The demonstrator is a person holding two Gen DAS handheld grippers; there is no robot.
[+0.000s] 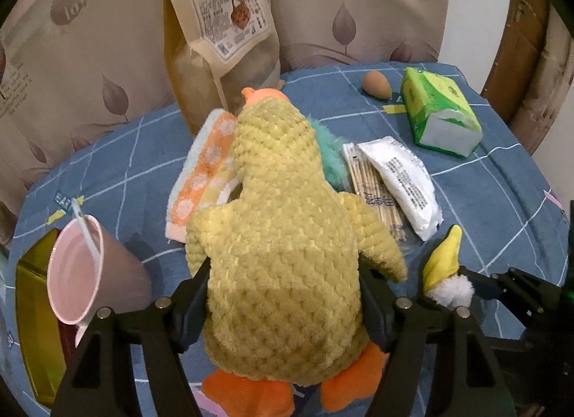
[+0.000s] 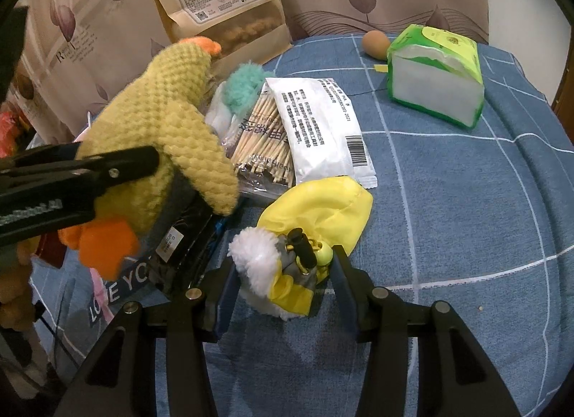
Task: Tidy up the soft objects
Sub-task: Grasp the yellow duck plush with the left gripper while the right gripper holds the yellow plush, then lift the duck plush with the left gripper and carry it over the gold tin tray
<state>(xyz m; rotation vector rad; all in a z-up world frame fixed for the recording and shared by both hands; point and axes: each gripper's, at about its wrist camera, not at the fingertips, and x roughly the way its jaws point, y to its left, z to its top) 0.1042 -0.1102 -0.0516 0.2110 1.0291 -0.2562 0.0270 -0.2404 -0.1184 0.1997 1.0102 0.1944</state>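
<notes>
A blue checked cloth (image 2: pixel 466 202) is covering the desk, and a patterned curtain (image 1: pixel 89 69) is hanging behind it. A tall brown snack bag (image 1: pixel 219 40) is standing at the back, leaning against the curtain.

The yellow plush duck (image 1: pixel 287 237) is being held up off the cloth, its orange feet hanging low and its beak pointing toward the snack bag. The left gripper (image 1: pixel 283 295) is grasping the duck, with the jaws set wide and pressing the body from both sides. In the right wrist view the duck is blocking sight of the things behind it.

A green tissue pack (image 2: pixel 437 80) is lying at the far right, with a brown egg (image 2: pixel 375 43) just beside it. A pink cup (image 1: pixel 79 273) with a white spoon in it is standing tilted at the left, next to a yellow box (image 1: pixel 36 327). An orange dotted towel (image 1: pixel 204 173) is lying partly under the duck. A white packet (image 2: pixel 323 130) is overlapping a bundle of toothpicks (image 2: pixel 262 141), and a teal fluffy thing (image 2: pixel 244 87) is sitting behind them.

The small yellow and white plush toy (image 2: pixel 297 248) is lying on the cloth, near the white packet. The right gripper (image 2: pixel 283 295) is straddling the toy's white fluffy end; its jaws are partly closed around it, and whether they are pressing it I cannot tell. A dark packet (image 2: pixel 186 245) is lying just left of the toy, beneath the duck.
</notes>
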